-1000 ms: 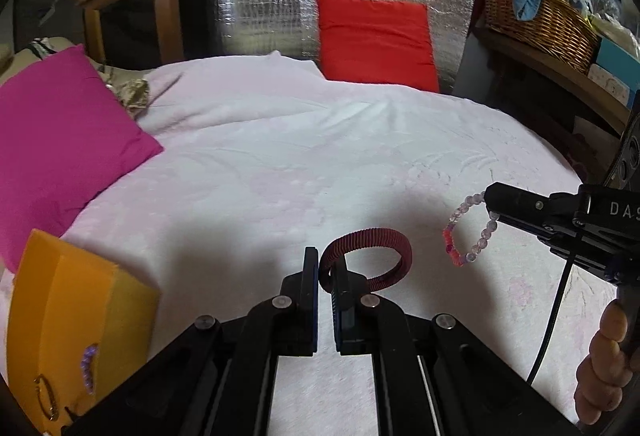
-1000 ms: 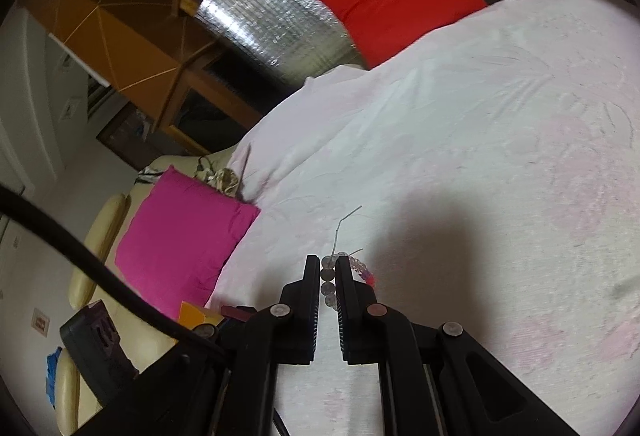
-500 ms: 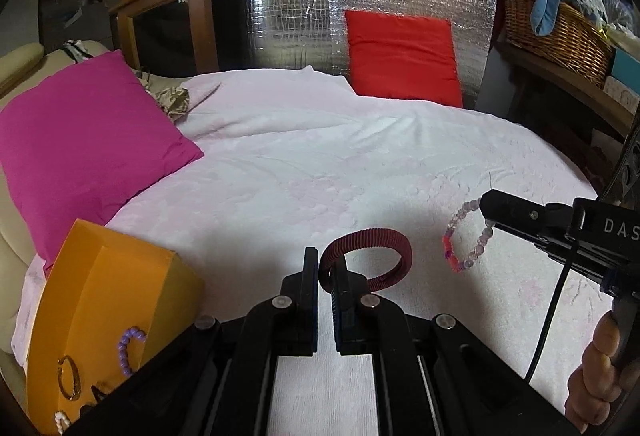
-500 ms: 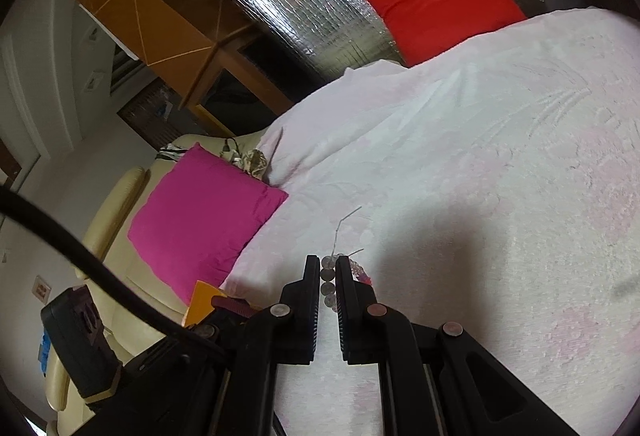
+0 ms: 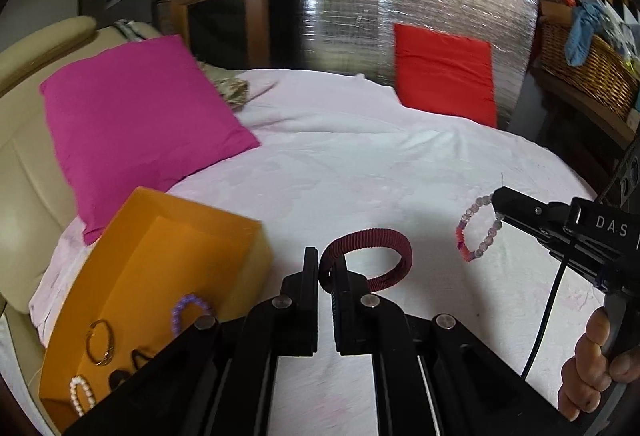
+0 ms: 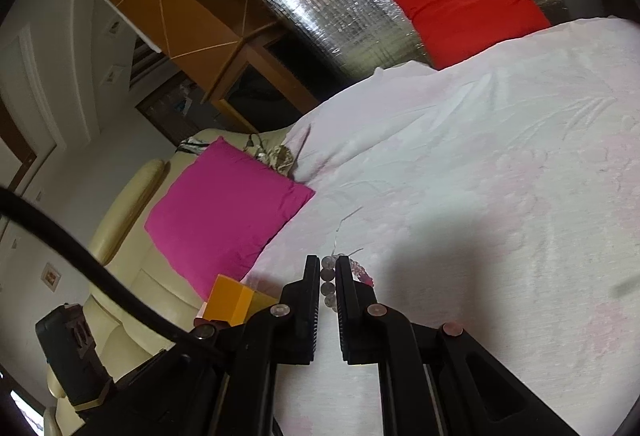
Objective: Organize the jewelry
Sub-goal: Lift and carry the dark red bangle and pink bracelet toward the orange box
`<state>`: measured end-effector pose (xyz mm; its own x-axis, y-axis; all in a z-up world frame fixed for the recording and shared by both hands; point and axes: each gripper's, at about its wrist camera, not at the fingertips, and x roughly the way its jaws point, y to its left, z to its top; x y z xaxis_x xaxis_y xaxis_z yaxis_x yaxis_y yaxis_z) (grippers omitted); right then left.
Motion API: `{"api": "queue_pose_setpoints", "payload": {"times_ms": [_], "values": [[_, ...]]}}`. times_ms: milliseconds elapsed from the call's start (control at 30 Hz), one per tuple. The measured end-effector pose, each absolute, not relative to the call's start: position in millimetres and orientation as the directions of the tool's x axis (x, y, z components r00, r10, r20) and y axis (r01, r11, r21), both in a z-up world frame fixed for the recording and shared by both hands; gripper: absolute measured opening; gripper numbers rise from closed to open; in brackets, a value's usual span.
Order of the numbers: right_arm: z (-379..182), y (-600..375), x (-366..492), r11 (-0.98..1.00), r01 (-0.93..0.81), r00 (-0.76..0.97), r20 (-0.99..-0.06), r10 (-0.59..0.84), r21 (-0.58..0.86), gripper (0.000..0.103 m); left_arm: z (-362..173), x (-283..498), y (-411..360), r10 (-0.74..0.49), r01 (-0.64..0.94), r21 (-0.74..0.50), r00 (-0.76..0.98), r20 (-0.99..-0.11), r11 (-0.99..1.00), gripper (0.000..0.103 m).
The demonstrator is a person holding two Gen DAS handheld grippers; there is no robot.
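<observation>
The orange box (image 5: 160, 276) is sliding further into the left view, now lying just left of the left gripper (image 5: 327, 268), which is clamping a maroon bracelet (image 5: 372, 252). The right gripper (image 6: 328, 276) is pinching a beaded bracelet (image 5: 478, 232), farther from the box.

Right claw (image 6: 328, 282) clamped on bead bracelet (image 6: 329, 286), above white bedspread (image 6: 500, 196). Pink pillow (image 6: 224, 212) left, orange box (image 6: 234, 302) below it. Red cushion (image 6: 468, 0) against silver panel (image 6: 352, 0).

Box (image 5: 132, 276) left of cushion-backed bed (image 5: 360, 172)
</observation>
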<state>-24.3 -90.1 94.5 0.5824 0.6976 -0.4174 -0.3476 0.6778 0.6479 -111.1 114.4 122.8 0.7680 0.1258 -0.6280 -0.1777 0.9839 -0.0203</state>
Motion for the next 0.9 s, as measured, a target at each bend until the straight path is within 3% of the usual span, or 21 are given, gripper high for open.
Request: {"api": "queue_pose_setpoints", "payload": {"times_ms": [600, 900], "values": [[113.8, 7.3, -59.7, 0.600, -0.501, 0.474, -0.383, 0.793, 0.624, 0.009, 159.4, -161.0, 189.9, 0.277, -0.331, 0.008, 0.778, -0.564, 0.944, 0.006], [102.1, 57.9, -67.8, 0.561, -0.556, 0.395, -0.399, 0.828, 0.613, 0.009, 150.1, -167.1, 239.1, 0.375, -0.424, 0.056, 0.722, -0.582, 0.904, 0.006]]}}
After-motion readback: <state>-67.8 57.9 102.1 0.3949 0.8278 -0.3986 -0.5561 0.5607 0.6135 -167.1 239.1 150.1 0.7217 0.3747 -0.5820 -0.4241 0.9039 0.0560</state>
